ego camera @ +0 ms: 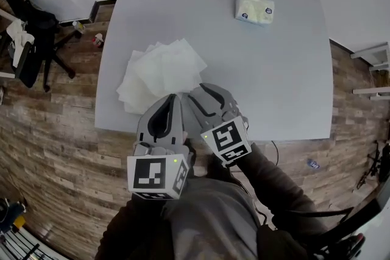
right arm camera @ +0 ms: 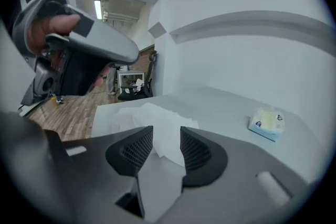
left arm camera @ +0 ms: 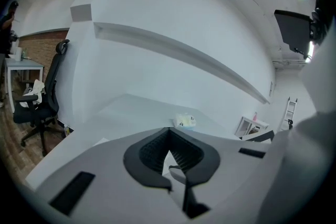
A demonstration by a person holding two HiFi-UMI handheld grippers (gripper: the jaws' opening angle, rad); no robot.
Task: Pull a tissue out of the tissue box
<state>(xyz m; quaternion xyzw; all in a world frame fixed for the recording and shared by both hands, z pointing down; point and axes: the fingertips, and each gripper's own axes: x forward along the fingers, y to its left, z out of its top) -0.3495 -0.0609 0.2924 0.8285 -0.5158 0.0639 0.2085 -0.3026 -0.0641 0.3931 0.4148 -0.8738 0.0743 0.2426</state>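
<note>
White tissues (ego camera: 161, 73) heaped just ahead of both tongs, probably pulled sheets parked aside. Right gripper (right arm camera: 166, 136) wide apart, empty, seemingly readied for next pull. Left gripper (left arm camera: 168, 131) closed, empty. Tissue box (ego camera: 255, 8) well beyond, rightward.

Probably office (swivel chair (ego camera: 33, 39), white table (ego camera: 256, 76))
</note>
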